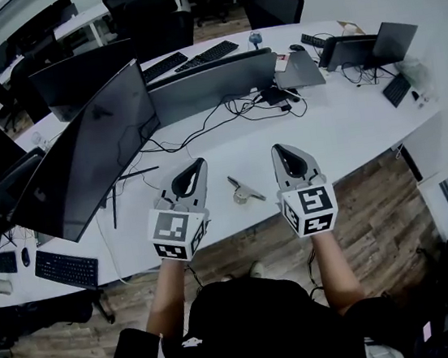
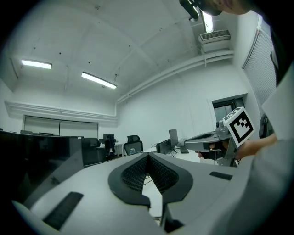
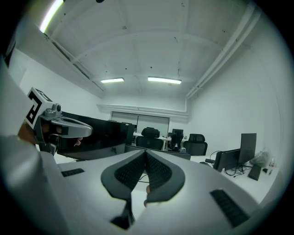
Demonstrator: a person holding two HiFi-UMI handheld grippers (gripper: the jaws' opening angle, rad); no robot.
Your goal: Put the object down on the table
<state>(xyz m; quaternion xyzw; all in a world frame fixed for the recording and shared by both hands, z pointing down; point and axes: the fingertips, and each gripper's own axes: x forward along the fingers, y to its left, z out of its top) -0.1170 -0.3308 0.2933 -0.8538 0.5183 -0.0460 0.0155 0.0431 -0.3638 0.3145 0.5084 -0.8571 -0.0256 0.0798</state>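
A small grey metal object (image 1: 246, 191) with a thin handle lies on the white table (image 1: 340, 130), near its front edge. It rests between my two grippers and touches neither. My left gripper (image 1: 198, 163) hovers just left of it, jaws shut and empty. My right gripper (image 1: 278, 150) hovers just right of it, also shut with nothing held. In the left gripper view the pads (image 2: 138, 172) meet at the tip and the right gripper (image 2: 202, 140) shows alongside. In the right gripper view the pads (image 3: 158, 172) are pressed together, with the left gripper (image 3: 69, 126) off to the side.
A large dark monitor (image 1: 90, 155) stands to the left, and another monitor (image 1: 211, 81) sits behind a tangle of cables (image 1: 239, 108). Keyboards (image 1: 208, 55), a laptop (image 1: 300, 70) and more screens (image 1: 370, 47) lie further back. Wooden floor (image 1: 378, 227) begins at the table's front edge.
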